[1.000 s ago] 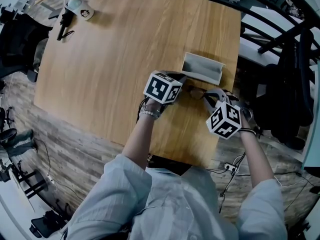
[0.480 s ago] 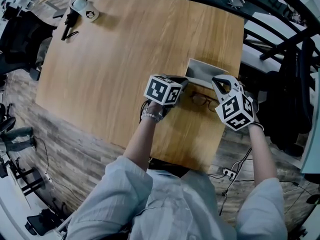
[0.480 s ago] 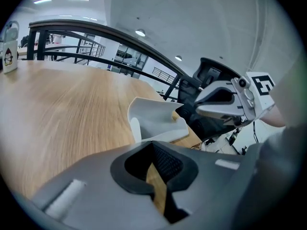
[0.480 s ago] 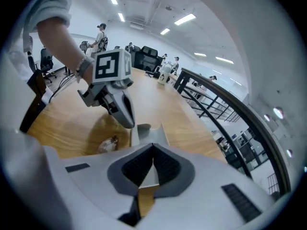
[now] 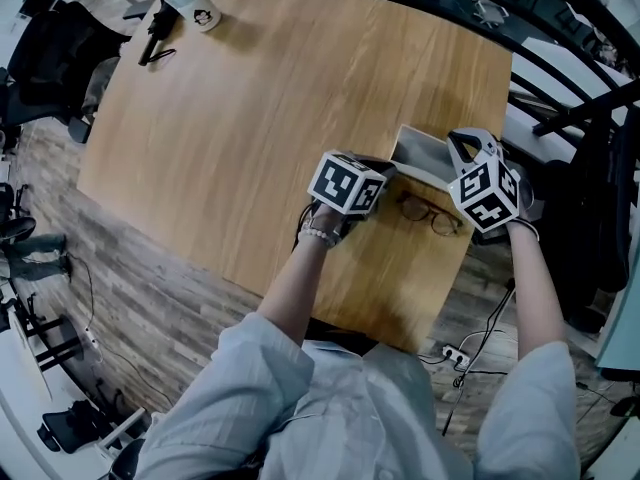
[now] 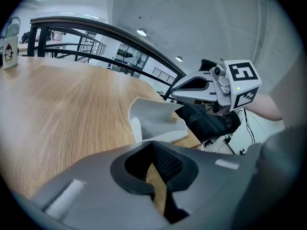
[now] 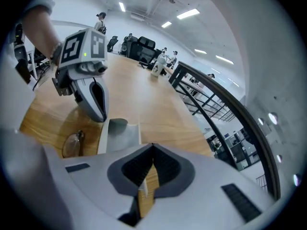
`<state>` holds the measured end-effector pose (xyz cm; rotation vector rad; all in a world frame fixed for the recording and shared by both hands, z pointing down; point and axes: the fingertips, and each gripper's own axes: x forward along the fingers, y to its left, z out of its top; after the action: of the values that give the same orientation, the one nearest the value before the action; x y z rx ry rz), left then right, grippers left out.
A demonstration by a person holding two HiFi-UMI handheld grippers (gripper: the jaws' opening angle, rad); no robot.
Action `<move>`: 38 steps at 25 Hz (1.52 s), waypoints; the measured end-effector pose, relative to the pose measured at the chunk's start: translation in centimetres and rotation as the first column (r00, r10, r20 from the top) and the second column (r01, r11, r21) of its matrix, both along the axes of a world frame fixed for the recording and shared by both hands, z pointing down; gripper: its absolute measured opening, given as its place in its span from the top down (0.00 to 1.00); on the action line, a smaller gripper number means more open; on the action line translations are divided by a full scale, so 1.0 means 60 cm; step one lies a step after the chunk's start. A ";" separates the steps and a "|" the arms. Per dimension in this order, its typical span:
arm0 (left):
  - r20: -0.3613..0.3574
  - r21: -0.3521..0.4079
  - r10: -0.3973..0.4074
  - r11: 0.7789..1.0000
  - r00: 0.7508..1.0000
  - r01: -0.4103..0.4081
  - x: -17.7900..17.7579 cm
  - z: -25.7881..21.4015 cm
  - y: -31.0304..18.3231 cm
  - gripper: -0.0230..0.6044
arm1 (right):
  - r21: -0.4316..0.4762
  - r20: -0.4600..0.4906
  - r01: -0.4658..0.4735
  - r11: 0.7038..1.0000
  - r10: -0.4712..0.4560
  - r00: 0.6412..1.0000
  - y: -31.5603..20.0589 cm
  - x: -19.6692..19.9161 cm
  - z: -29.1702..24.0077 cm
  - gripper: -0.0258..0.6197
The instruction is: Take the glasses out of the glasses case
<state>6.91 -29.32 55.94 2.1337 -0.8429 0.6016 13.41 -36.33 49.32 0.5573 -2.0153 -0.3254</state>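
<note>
The glasses (image 5: 430,213) lie on the wooden table just in front of the open white case (image 5: 420,154), outside it. In the right gripper view the glasses (image 7: 72,143) show to the left of the case (image 7: 120,135). My left gripper (image 5: 388,168) is shut and empty, its tips at the case's left end; the case (image 6: 153,121) stands just ahead of its jaws. My right gripper (image 5: 462,140) is shut with nothing in it and hovers over the case's right end. The case's inside looks empty.
A white mug (image 5: 195,3) and a black tool (image 5: 155,33) stand at the table's far left corner. The table's right edge (image 5: 478,238) runs close to the glasses. A black railing (image 7: 225,99) curves beyond the table, with people (image 7: 163,56) far behind.
My right gripper has moved from beside the glasses away from me to the case's right end. The glasses stay on the table. The left gripper has held its place.
</note>
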 end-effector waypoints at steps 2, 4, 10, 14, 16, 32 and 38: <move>-0.015 -0.008 -0.012 1.000 1.000 0.012 -0.003 -0.002 -0.001 0.96 | -0.012 -0.022 -0.005 1.000 0.005 1.000 -0.006 0.002 0.012 0.96; -0.026 -0.011 -0.018 1.000 1.000 0.017 -0.005 -0.002 -0.002 0.96 | -0.022 -0.028 -0.005 1.000 0.005 1.000 -0.007 0.001 0.021 0.96; -0.041 -0.017 -0.027 1.000 0.999 0.026 -0.009 -0.003 -0.003 0.96 | -0.044 -0.002 0.001 0.999 -0.001 1.000 0.016 -0.009 0.022 0.96; -0.050 -0.023 -0.042 0.999 0.998 0.041 -0.014 -0.004 -0.006 0.96 | -0.061 0.022 0.002 0.998 -0.001 1.000 0.035 -0.015 0.022 0.96; -0.064 -0.024 -0.050 0.999 0.997 0.049 -0.015 -0.006 -0.008 0.96 | -0.074 0.031 0.001 0.997 0.001 1.000 0.047 -0.016 0.026 0.96; -0.128 -0.013 -0.106 0.994 0.986 0.105 -0.029 -0.014 -0.013 0.96 | -0.148 0.247 -0.171 0.974 0.204 0.947 0.104 0.015 0.000 0.96; -0.290 0.005 -0.277 0.957 0.916 0.290 -0.075 -0.066 -0.019 0.96 | -0.142 0.381 -0.263 0.954 0.298 0.875 0.132 0.047 -0.064 0.96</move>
<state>2.43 -30.45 51.96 2.0245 -0.9847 0.1182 16.21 -28.42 45.49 0.9094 -2.2836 0.0615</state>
